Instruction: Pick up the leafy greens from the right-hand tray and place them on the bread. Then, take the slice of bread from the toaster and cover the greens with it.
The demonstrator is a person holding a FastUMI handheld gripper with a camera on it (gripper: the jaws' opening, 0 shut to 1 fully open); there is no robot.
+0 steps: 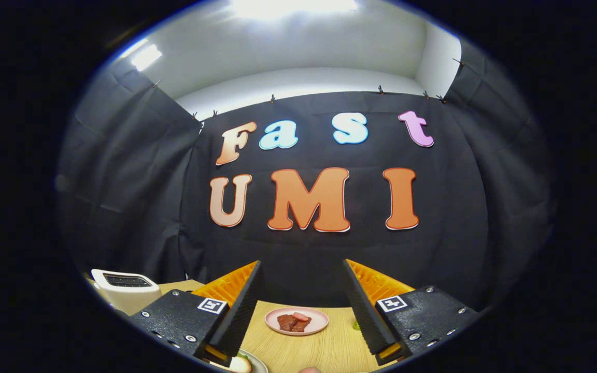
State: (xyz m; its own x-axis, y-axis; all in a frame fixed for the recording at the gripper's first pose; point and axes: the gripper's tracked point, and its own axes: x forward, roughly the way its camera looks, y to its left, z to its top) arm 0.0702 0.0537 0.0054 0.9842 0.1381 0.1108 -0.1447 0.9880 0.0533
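My gripper [302,264] is open and held high above the wooden table [324,349], with nothing between its fingers. A white toaster [125,289] stands beyond the left finger, and its dark slot faces up; I cannot make out bread in it. Under the left finger's base peeks the rim of a plate [255,362] with a pale piece of bread [240,364] and a bit of green on it. A sliver of green [355,326], perhaps the leafy greens, shows against the inner side of the right finger; the finger hides the rest.
A pink plate [315,325] holding brown meat pieces [289,322] and a red slice sits on the table between and beyond the fingers. Black cloth walls close the booth behind the table and on both sides.
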